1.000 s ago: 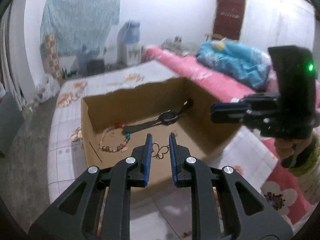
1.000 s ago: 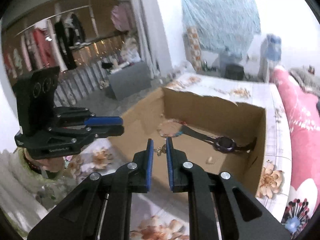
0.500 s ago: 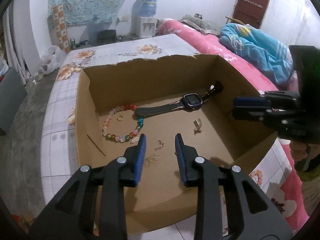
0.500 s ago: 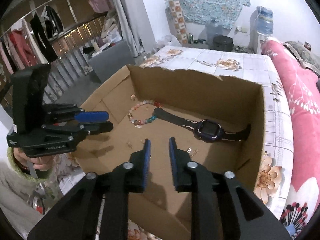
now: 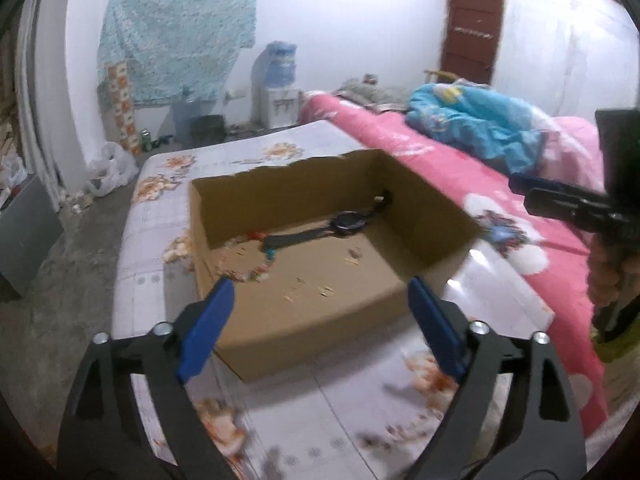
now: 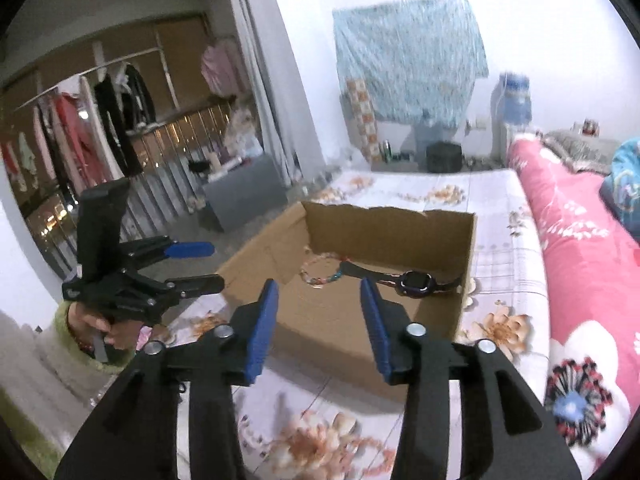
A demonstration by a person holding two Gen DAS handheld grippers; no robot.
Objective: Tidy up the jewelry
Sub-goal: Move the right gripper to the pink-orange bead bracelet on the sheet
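Observation:
An open cardboard box point(image 5: 312, 320) point(image 6: 468, 248) lies on the floral bed sheet. Inside lie a black watch point(image 5: 344, 222) point(image 6: 412, 280), a coloured bead bracelet point(image 5: 256, 268) point(image 6: 320, 276) and small gold pieces point(image 5: 324, 290). My left gripper point(image 5: 320, 292) is open and empty, held back from the box's near wall. My right gripper point(image 6: 318, 292) is open and empty, also short of the box. Each gripper shows in the other's view: the right one point(image 5: 560, 196) and the left one point(image 6: 192, 264).
A pink flowered blanket point(image 5: 500, 200) and a blue quilt point(image 5: 472, 124) lie to the right of the box. A water dispenser point(image 5: 280, 80) stands at the far wall. A grey cabinet point(image 6: 244, 196) and a clothes rack point(image 6: 80, 128) stand beyond the bed's left side.
Both grippers opened wide and pulled back out of the box, above its near edge. The small gold pieces now lie loose on the box floor.

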